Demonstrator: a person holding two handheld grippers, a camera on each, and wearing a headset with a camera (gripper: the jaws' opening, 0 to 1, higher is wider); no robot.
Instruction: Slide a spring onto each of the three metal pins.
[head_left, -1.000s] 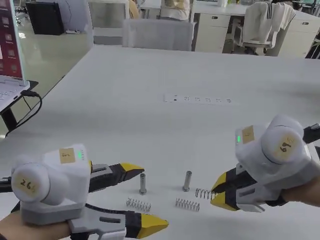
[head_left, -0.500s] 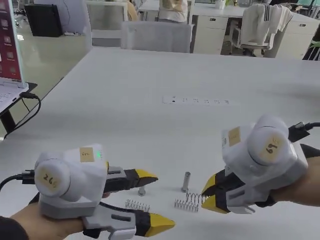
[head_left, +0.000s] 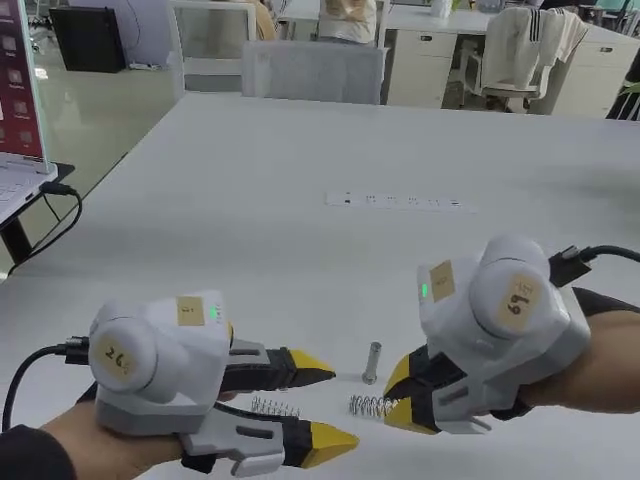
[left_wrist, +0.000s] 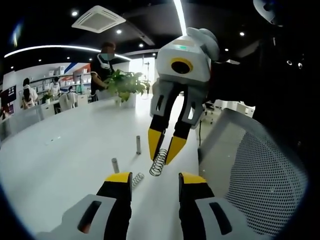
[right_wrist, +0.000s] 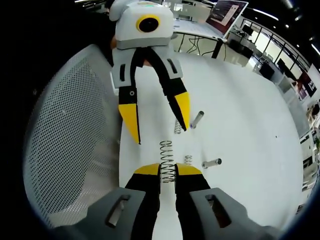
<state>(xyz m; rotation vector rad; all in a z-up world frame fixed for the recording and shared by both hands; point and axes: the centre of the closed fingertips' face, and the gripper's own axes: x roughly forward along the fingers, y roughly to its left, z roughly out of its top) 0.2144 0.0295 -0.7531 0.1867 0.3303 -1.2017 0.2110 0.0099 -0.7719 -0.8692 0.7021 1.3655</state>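
just right of the near pin, upright on the white table, the right gripper is clamped on one end of a spring whose free length points toward the left gripper. that one waits left of the pin, jaws apart and empty. a second pin stands further left with a loose spring beside it, and another spring lies between the near pin and the right jaws. the step in hand looks like the first threading, since neither pin wears a spring. next, i judge, the spring's open end must be lined up over the near pin's top and lowered. against a second ago, the right gripper has closed in on the near pin, and the left has come forward, its upper jaw now covering the second pin in the head view.
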